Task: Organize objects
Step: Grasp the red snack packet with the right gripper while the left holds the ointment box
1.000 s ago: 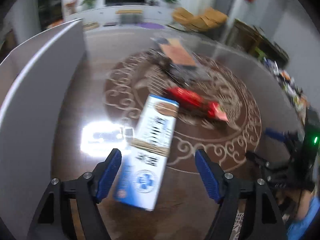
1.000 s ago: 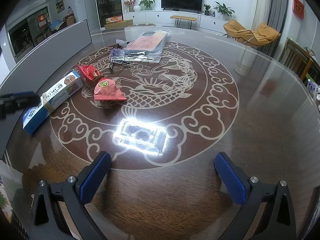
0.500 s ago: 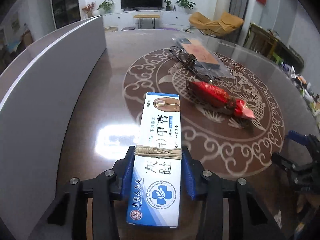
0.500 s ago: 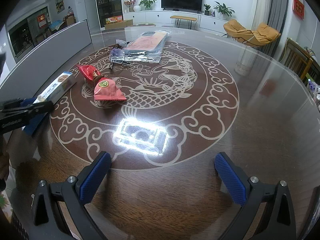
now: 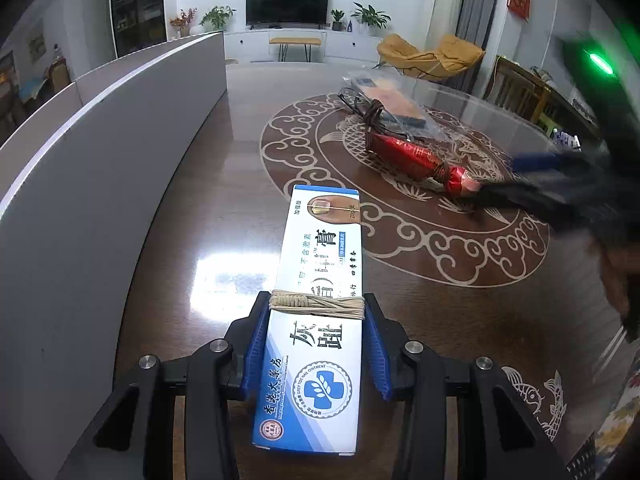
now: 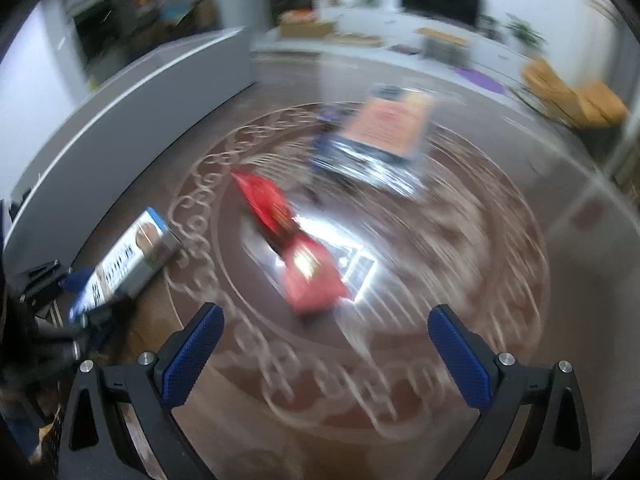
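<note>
Left gripper (image 5: 316,354): closed on the ointment box (image 5: 320,304), with both blue pads pressed against the box's long sides just behind a band of tan cord (image 5: 318,305) wound around it. The box is blue and white, printed face up, its long axis running straight out from the gripper over the counter (image 5: 224,184). Whether its underside touches the surface cannot be told from this view.

Right gripper (image 6: 322,346): jaws standing wide apart, nothing between the pads. Its camera view is heavily blurred, so fine detail there is unreliable. In the left wrist view the same gripper appears as a dark smear at the right edge, near the end of the red wrapped packet (image 5: 416,158).

Items on the counter (dark glossy wood with a pale inlaid scroll and fish pattern):
- Red wrapped packet, foil, twisted and tied near one end, lying on the inlaid circle, apart from the box.
- Clear plastic bag (image 5: 394,108) holding a flat orange item, beyond the red packet, with a dark cord (image 5: 370,110) bunched at its near side.

A grey panel (image 5: 100,152) stands upright along the counter's left side, beside the held box. A television (image 5: 287,6) and a yellow chair (image 5: 432,54) are visible in the room behind.
</note>
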Tool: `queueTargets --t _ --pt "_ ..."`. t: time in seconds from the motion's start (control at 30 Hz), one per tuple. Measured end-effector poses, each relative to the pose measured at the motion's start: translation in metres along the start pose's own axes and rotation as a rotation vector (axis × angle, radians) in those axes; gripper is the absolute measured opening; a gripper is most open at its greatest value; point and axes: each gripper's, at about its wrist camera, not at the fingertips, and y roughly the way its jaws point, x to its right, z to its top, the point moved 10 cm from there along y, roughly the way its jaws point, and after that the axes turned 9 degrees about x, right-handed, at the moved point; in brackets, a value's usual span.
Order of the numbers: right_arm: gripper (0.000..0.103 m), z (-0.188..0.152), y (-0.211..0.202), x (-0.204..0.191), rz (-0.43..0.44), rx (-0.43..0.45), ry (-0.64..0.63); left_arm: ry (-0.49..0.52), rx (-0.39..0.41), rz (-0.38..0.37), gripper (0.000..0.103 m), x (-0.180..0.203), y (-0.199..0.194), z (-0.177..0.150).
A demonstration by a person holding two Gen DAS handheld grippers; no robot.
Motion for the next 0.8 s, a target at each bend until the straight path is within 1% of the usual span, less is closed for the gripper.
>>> queueTargets --t 0.03,0.1,0.13,0.17,0.2,0.23,0.27,0.4,0.47,0.57,0.67,0.8 --pt "0.094 0.007 0.008 -0.005 0.000 -0.012 -0.022 0.000 0.001 -0.003 0.043 0.000 0.000 0.000" --pt "0.092 0.020 0.033 -0.020 0.009 -0.054 -0.069 -0.002 -0.003 -0.011 0.044 0.000 0.000 0.001" --pt "0.078 0.021 0.044 -0.026 0.013 -0.074 -0.081 -0.003 -0.006 -0.016 0.044 -0.001 0.000 0.001" --pt "0.057 0.020 0.051 -0.029 0.020 -0.093 -0.086 -0.004 -0.007 -0.019 0.043 -0.001 -0.001 0.001" --pt "0.051 0.017 0.054 -0.031 0.025 -0.109 -0.086 -0.007 -0.004 -0.022 0.044 -0.001 -0.001 0.001" --pt "0.025 0.019 0.051 -0.033 0.049 -0.091 -0.062 -0.013 0.004 -0.028 0.044 -0.001 -0.002 0.001" --pt "0.019 0.017 0.046 -0.032 0.044 -0.093 -0.045 -0.018 0.010 -0.032 0.043 -0.001 -0.003 0.000" --pt "0.019 0.000 0.023 -0.033 0.054 -0.052 -0.013 -0.044 0.035 -0.048 0.043 0.001 -0.009 -0.005" --pt "0.019 -0.013 0.008 -0.031 0.071 -0.030 0.041 -0.061 0.038 -0.062 0.043 0.004 -0.013 -0.008" --pt "0.019 -0.027 -0.013 -0.026 0.096 0.000 0.120 -0.056 0.046 -0.073 0.043 0.010 -0.019 -0.010" --pt "0.019 -0.036 -0.032 -0.017 0.124 0.026 0.194 -0.053 0.063 -0.087 0.043 0.015 -0.030 -0.007" --pt "0.019 -0.034 -0.049 -0.011 0.137 0.053 0.236 -0.059 0.103 -0.111 0.043 0.022 -0.049 0.004"
